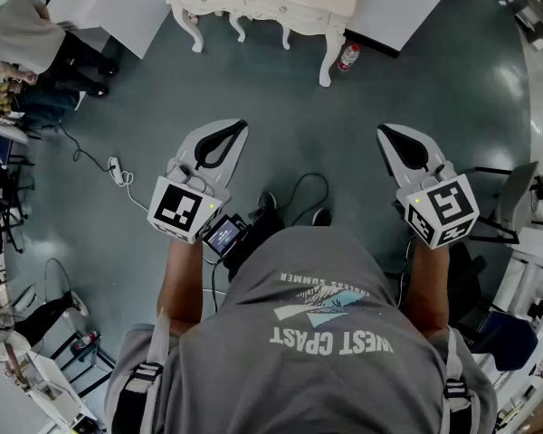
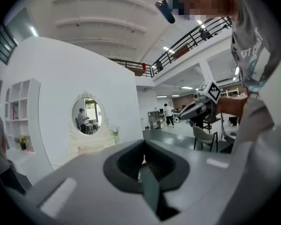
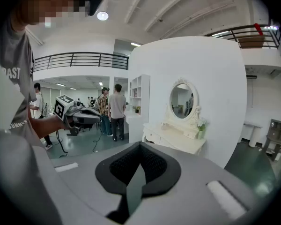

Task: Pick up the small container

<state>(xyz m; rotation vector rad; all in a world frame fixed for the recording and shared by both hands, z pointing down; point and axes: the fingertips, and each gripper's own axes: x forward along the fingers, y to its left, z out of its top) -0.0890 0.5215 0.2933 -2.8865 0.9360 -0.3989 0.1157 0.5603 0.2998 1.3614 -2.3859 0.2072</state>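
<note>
**Head view.** The person's grey T-shirt (image 1: 330, 333) carries a chest print, seen upside down from above. The large white letters read "WEST COAST"; a smaller arched line reads "ENDLESS SUMMER". The left cube (image 1: 183, 208) and right cube (image 1: 443, 208) bear square black-and-white marker patterns without letters. The display of the small screen (image 1: 223, 235) is too small to read.

**Right gripper view.** The T-shirt (image 3: 11, 74) shows only the print's ending, "AST".
</note>
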